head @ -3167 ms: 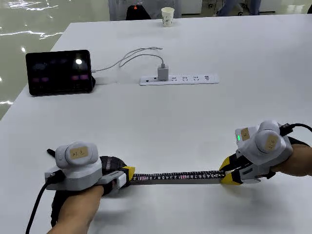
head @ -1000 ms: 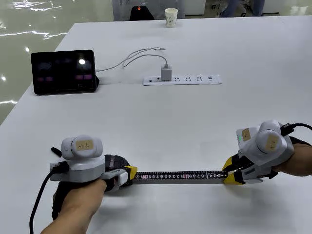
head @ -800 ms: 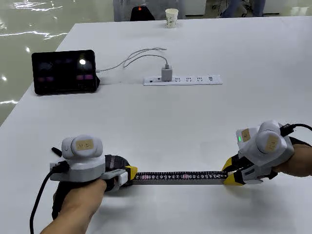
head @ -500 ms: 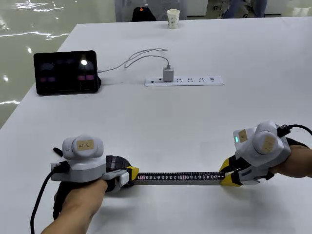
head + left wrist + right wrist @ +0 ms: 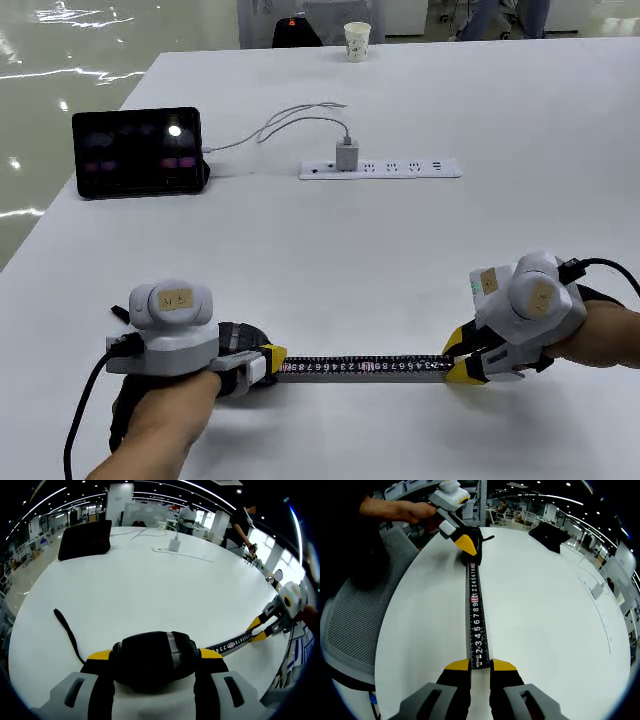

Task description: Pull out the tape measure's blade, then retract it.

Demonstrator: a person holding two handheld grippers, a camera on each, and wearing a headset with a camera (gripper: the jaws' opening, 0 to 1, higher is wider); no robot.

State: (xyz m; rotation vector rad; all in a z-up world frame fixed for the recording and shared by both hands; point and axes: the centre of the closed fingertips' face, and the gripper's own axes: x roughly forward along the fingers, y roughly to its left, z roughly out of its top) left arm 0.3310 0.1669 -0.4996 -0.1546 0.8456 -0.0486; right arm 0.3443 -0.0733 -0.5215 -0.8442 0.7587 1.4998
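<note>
Tape measure (image 5: 238, 342), 6 o'clock, close to the surface (image 5: 400, 270) near edge: left gripper (image 5: 262, 362) fingers closed around its body, right gripper (image 5: 457, 360) fingers pinched shut on the tip of the blade (image 5: 360, 366), which is stretched flat. Risk: if the tip slips free, the blade whips back. Open room toward 12; tablet (image 5: 140, 150) at 10 and power strip (image 5: 385, 169) well apart.

The tape measure case (image 5: 152, 657) is black plastic with a slight sheen; its blade (image 5: 476, 625) is dark and matt. The table (image 5: 420, 260) is smooth, matt white. The tablet (image 5: 138, 150) screen is glossy.
</note>
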